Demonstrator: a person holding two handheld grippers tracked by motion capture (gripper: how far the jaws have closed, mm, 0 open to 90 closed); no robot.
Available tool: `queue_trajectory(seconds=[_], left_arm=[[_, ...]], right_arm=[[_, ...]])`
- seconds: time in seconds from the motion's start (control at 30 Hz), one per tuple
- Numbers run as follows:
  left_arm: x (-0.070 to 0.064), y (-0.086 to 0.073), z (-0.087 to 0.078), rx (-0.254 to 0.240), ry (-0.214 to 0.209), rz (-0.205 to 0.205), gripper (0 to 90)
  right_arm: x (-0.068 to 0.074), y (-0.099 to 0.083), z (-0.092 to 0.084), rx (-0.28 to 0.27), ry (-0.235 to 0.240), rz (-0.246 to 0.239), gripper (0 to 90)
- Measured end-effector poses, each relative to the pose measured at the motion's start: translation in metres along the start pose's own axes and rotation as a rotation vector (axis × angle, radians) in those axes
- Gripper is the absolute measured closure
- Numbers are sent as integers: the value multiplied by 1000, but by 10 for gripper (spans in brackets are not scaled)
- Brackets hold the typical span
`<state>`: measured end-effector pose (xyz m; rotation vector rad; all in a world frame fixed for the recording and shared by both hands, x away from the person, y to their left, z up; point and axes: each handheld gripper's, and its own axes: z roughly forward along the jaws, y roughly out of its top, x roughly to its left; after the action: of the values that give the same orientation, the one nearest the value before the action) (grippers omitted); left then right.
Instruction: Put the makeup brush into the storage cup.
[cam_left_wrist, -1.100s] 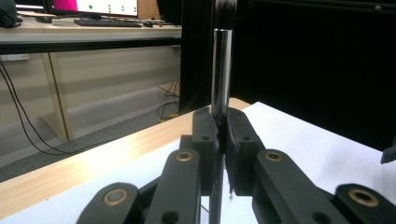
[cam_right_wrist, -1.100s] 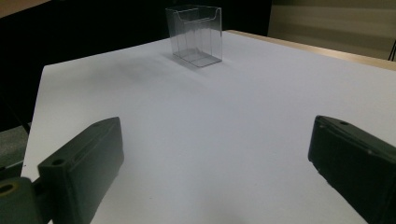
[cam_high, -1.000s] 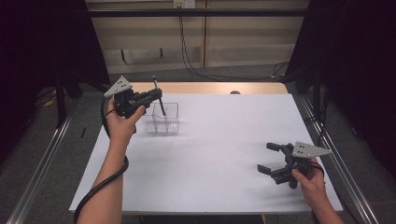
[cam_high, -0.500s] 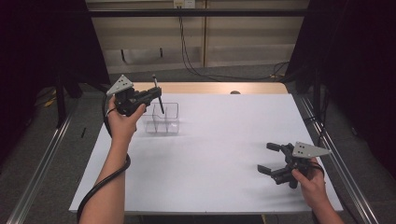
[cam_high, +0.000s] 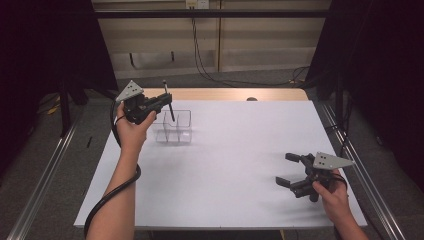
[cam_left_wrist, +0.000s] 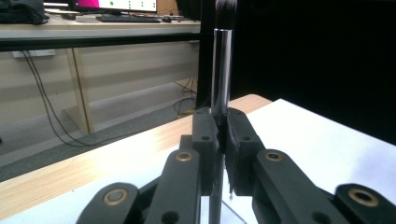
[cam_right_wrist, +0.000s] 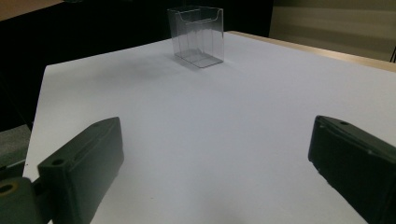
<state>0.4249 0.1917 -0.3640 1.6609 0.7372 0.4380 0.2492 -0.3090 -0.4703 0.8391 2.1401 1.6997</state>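
While the brush is clamped: status below.
left gripper (cam_high: 162, 101): jaws pinched tight on the makeup brush (cam_high: 168, 103), mid-handle, brush near upright, bristle end up, lower tip dipping into the organizer
brush location: held in the air over the clear organizer (cam_high: 173, 126), near the table's (cam_high: 225, 165) far-left corner; in the left gripper view the metal ferrule (cam_left_wrist: 221, 70) rises straight from between the pads
right gripper (cam_high: 291, 170): jaws spread wide, nothing between them, parked near the table's near-right corner
organizer: clear plastic, partitioned, upright; which compartment the brush tip is over, can't tell
risk 1: handle catches a partition wall on the way down; light box would tip or slide, since nothing braces it
risk 2: brush slightly tilted; on release it could lean on the rim and topple the box
risk 3: right gripper well apart from the box, too far to steady it
count: brushes 1, organizers 1, grippers 2
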Motion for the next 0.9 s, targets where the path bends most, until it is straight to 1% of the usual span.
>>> queue_trajectory(seconds=[0.17,0.33,0.4,0.47,0.67,0.9], left_arm=[[1,-1,1,-2,6,-3,835],[3,-3,2,6,20,4,835],[3,-5,3,6,25,-1,835],[3,-5,4,8,32,8,835],[4,-7,4,9,39,3,835],[4,-8,6,12,46,9,835]], right_arm=[[0,0,0,-2,3,-2,32],[0,0,0,-2,4,-2,32],[0,0,0,-2,5,-2,32],[0,0,0,-4,7,-1,32],[0,0,0,-4,8,-2,32],[-1,0,-1,-5,5,-3,32]])
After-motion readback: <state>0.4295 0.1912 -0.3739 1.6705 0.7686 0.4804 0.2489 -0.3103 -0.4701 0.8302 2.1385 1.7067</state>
